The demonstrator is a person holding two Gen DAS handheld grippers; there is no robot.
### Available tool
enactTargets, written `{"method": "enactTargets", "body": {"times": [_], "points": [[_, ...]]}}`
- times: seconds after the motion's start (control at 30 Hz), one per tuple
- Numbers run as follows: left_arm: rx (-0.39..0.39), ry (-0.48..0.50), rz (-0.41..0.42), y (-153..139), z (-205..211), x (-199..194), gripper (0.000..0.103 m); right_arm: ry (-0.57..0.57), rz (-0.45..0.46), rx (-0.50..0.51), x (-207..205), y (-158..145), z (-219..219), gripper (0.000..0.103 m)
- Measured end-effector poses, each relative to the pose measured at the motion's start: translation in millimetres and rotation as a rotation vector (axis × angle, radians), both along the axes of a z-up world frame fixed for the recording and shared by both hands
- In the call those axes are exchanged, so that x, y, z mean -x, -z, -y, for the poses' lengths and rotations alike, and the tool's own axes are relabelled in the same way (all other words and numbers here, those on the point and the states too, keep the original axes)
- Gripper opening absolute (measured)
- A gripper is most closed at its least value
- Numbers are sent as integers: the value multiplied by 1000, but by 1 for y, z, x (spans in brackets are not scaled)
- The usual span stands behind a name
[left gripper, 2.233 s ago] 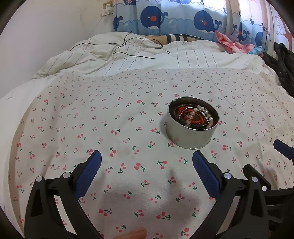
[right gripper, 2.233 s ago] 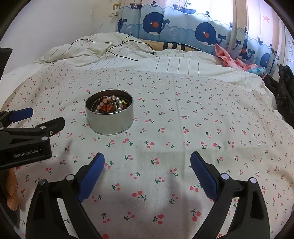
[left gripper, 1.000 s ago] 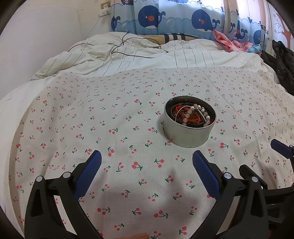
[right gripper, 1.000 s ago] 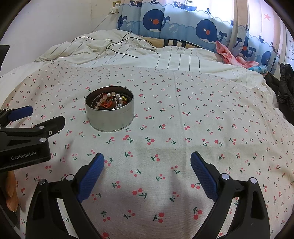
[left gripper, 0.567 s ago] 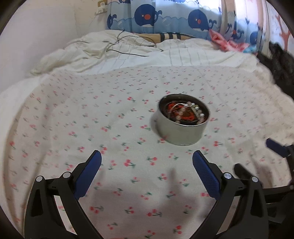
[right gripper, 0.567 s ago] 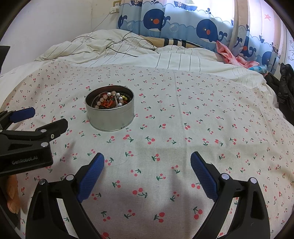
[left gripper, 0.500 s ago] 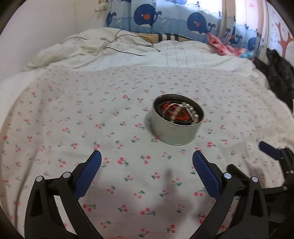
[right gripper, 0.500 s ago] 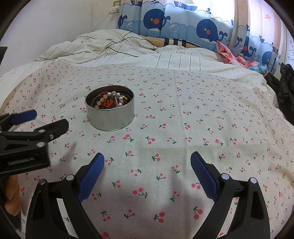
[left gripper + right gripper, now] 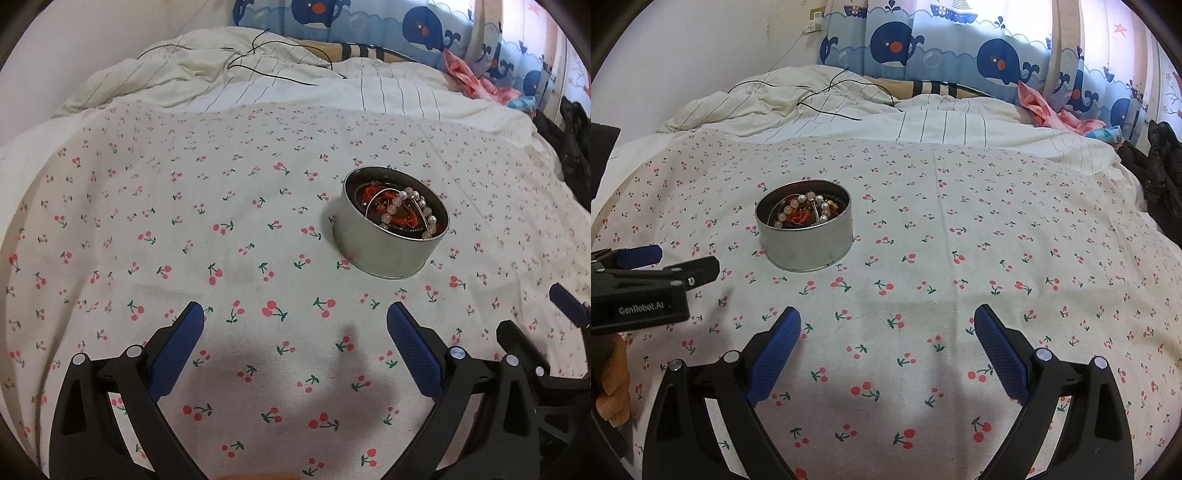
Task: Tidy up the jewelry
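A round silver tin stands on the cherry-print bedsheet. It holds a pearl bead bracelet, red cord jewelry and other pieces. My left gripper is open and empty, hovering over the sheet below and left of the tin. In the right wrist view the tin is upper left, with the bracelet inside. My right gripper is open and empty, to the right of and nearer than the tin. The left gripper shows at the left edge.
A rumpled striped duvet with a black cable lies behind the sheet. Whale-print curtains hang at the back. Pink cloth and dark clothing lie at the right. A wall socket is upper left.
The left gripper has swung left and moved closer to the sheet, so the tin sits further right in its view. The right gripper has hardly moved. Both stay open.
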State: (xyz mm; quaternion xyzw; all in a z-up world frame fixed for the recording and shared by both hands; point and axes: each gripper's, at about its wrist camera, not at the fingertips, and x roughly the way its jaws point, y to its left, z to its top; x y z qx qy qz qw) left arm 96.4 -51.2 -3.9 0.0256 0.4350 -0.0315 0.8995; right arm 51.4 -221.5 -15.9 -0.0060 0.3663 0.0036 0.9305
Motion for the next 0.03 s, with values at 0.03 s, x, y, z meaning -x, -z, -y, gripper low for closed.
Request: {"method": "enactTargets", "body": {"times": [0.03], "points": [[-3, 5, 2, 0, 1, 0, 95, 1, 3, 1, 0, 0, 0, 95]]}}
